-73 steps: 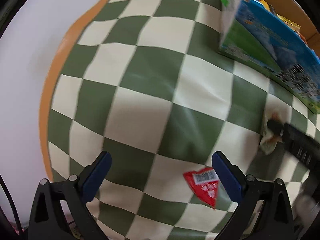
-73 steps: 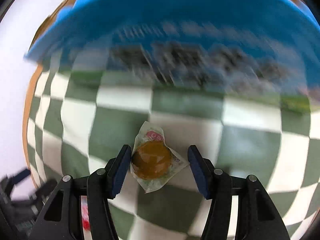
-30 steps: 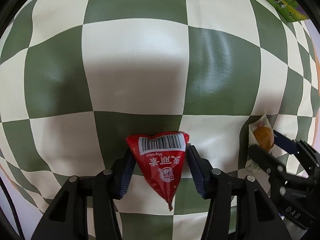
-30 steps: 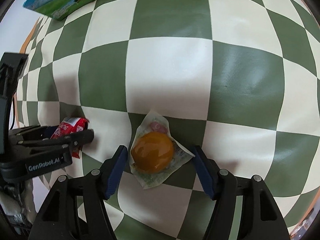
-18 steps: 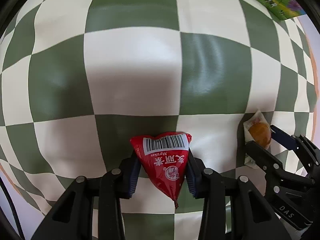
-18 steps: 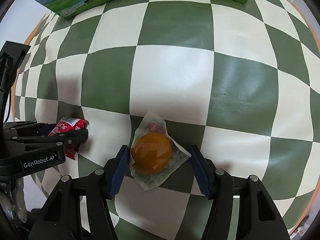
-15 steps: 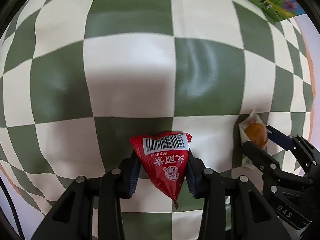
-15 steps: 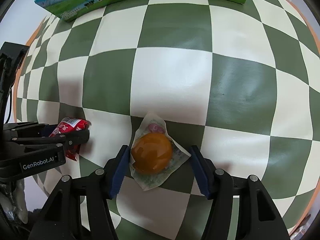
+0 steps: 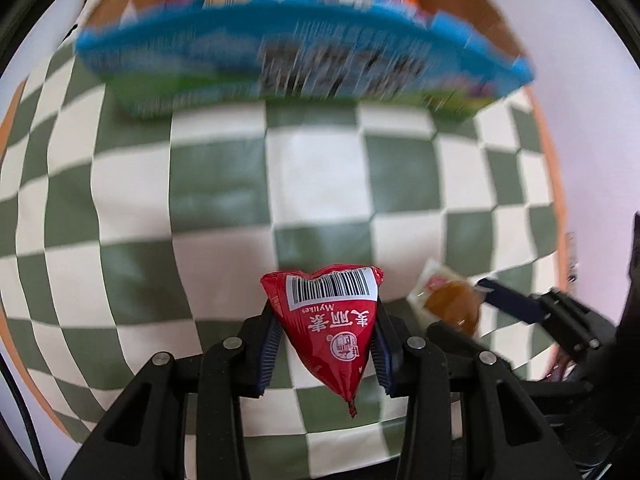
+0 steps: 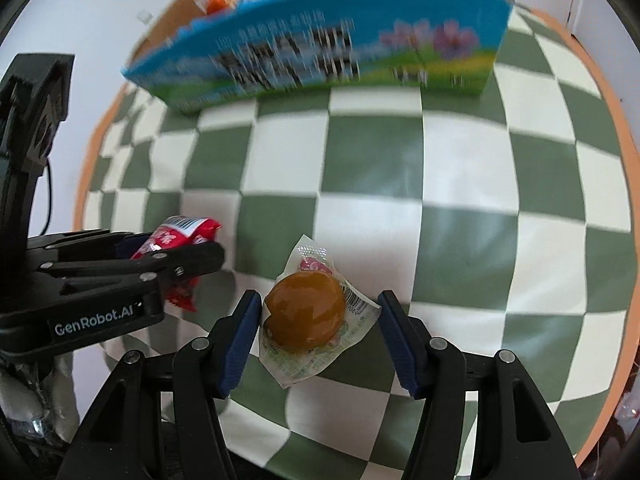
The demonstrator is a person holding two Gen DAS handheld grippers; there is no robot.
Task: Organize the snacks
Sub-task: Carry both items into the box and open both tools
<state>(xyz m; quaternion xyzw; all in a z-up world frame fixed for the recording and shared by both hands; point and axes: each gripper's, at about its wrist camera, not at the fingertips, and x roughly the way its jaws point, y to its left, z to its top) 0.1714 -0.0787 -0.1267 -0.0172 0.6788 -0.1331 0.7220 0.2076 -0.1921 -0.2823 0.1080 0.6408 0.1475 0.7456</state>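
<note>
In the left wrist view, the left tongs [image 9: 325,344] are clamped on the red triangular packet [image 9: 330,322], pads pressing its two slanted sides; its long axis runs along the fingers, barcode end pointing ahead toward the blue snack box [image 9: 304,56], tail pointing back. The box stands at the far side of the checkered surface [image 9: 216,184], straight ahead of the packet and well apart from it, with bright wrappers showing above its rim. Right of the packet, on the side away from the box's left end, the right tongs [image 9: 468,312] sit around the orange-filled pouch [image 9: 450,306]. In the right wrist view, the right tongs [image 10: 320,338] stand around the pouch [image 10: 306,316]; the left pad touches it, the right is apart from its body, so whether it is gripped I cannot tell. The box [image 10: 320,44] lies ahead, slightly left; the left tongs [image 10: 160,254] look no farther from it.
</note>
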